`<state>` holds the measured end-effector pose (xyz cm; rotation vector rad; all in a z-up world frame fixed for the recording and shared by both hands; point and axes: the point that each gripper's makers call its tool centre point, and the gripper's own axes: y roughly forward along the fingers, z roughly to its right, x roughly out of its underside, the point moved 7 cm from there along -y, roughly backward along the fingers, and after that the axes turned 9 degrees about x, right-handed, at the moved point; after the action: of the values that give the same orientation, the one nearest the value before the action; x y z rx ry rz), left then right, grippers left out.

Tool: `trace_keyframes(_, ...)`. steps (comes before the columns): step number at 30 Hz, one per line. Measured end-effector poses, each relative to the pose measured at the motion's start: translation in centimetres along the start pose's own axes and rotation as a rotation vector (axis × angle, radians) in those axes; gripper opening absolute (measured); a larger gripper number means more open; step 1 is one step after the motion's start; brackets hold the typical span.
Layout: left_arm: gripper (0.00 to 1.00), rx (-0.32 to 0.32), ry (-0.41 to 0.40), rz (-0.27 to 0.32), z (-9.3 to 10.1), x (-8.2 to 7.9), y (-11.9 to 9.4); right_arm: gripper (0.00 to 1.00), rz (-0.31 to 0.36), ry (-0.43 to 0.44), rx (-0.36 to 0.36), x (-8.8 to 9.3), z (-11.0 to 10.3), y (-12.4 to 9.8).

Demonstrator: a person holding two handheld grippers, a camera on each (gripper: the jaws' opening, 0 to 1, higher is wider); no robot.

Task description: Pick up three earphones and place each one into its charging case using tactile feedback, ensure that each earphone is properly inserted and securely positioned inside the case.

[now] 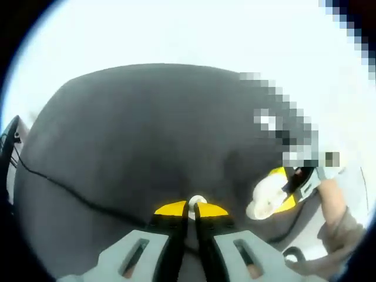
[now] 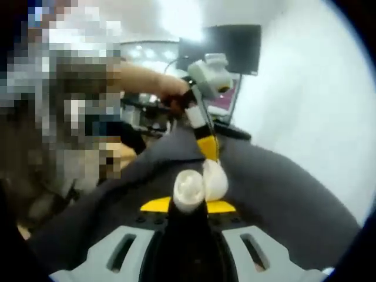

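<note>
Earphone [image 1: 197, 202] pinched in left gripper [image 1: 191, 212], charging case [image 2: 189, 189] in right gripper [image 2: 188, 205], above dark grey table [image 1: 135, 129], monitor [image 2: 229, 41] behind.

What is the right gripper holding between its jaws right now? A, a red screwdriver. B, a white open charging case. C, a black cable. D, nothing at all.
B: in the right gripper view the right gripper is closed on the white open charging case, with the left gripper meeting it from above.

White earphone [image 1: 197, 201], yellow-tipped left tool [image 1: 191, 210], dark-grey table [image 1: 135, 135].
</note>
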<state>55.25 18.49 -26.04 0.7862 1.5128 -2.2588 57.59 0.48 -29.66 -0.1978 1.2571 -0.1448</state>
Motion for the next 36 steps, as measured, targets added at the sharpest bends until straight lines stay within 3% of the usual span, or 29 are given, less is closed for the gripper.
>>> trace_keyframes(1,0.03,-0.014,0.002,-0.028,0.1,0.2,0.1,0.21,0.0,0.001,0.0,0.0,0.0,0.0)
trace_keyframes(3,0.03,-0.009,-0.009,-0.007,0.2,0.1,0.2,0.21,-0.002,0.004,0.001,0.1,0.1,0.0)
trace_keyframes(6,0.09,0.015,-0.033,-0.04,0.6,0.4,0.6,0.21,-0.005,0.01,0.001,0.1,0.2,0.0)
trace_keyframes(9,0.14,0.02,0.027,-0.058,1.1,0.4,-0.2,0.21,-0.006,0.011,0.001,0.1,0.2,0.1)
trace_keyframes(11,0.17,0.029,0.078,-0.016,1.2,-0.8,-1.5,0.21,-0.007,0.013,0.002,0.0,0.2,0.2)
trace_keyframes(14,0.2,0.021,0.278,0.074,0.8,-3.0,-3.5,0.21,-0.009,0.017,0.003,0.0,0.2,0.2)
trace_keyframes(17,0.21,0.009,0.681,0.14,0.3,-4.7,-5.3,0.21,-0.01,0.024,0.004,0.0,0.2,0.3)
trace_keyframes(18,0.22,-0.03,0.874,0.124,0.0,-4.7,-5.8,0.21,-0.011,0.026,0.005,0.0,0.2,0.2)
trace_keyframes(19,0.23,-0.042,1.015,0.103,-0.2,-4.7,-6.0,0.21,-0.011,0.028,0.005,0.0,0.2,0.3)
trace_keyframes(20,0.23,-0.061,1.093,0.093,-0.4,-4.4,-6.2,0.21,-0.012,0.03,0.006,0.0,0.2,0.3)
trace_keyframes(24,0.18,-0.04,1.371,0.1,0.2,-4.2,-6.6,0.21,-0.014,0.036,0.008,0.0,0.2,0.3)
trace_keyframes(26,0.19,-0.015,1.434,0.082,0.4,-3.9,-6.4,0.21,-0.017,0.044,0.01,0.0,0.2,0.3)
trace_keyframes(28,0.32,0.048,1.495,0.088,0.8,-3.4,-5.8,0.21,-0.02,0.054,0.011,0.0,0.3,0.4)
trace_keyframes(29,0.34,0.091,1.528,0.083,1.0,-3.1,-5.4,0.21,-0.022,0.058,0.011,0.0,0.3,0.4)
trace_keyframes(30,0.3,0.097,1.59,0.04,0.8,-2.8,-5.0,0.21,-0.022,0.06,0.011,0.0,0.3,0.4)
trace_keyframes(32,0.26,-0.039,1.779,-0.096,0.1,-2.6,-4.0,0.21,-0.024,0.063,0.012,0.0,0.3,0.3)
trace_keyframes(36,0.25,-0.035,1.952,-0.179,0.9,-1.7,-2.8,0.21,-0.024,0.064,0.012,0.0,0.2,0.2)
